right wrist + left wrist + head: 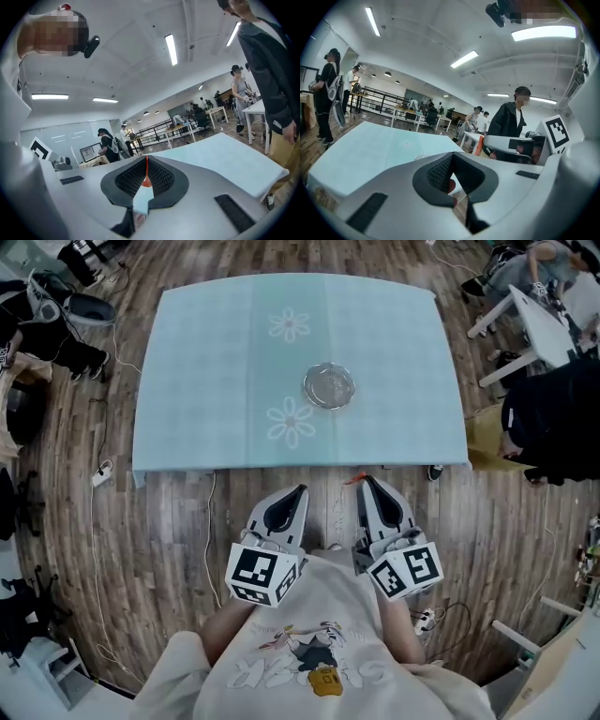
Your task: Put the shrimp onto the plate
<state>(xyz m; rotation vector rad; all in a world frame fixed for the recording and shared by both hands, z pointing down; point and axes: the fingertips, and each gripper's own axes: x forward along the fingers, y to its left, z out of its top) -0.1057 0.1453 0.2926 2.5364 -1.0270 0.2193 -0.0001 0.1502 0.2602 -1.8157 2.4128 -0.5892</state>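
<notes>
Shrimp: thin orange sliver pinched at the tips of the right tongs. It looks small and light, probably soft and slick, so a gentle hold across the body suits best. Left tongs sit alongside, clenched, nothing plainly held. Plate lies well ahead of both, on the table.

Head view: overhead, steeply down, whole tabletop.
Left gripper view: low, along left tongs, facing tabletop.
Right gripper view: likewise, along right tongs.
Shared: tabletop.
</notes>
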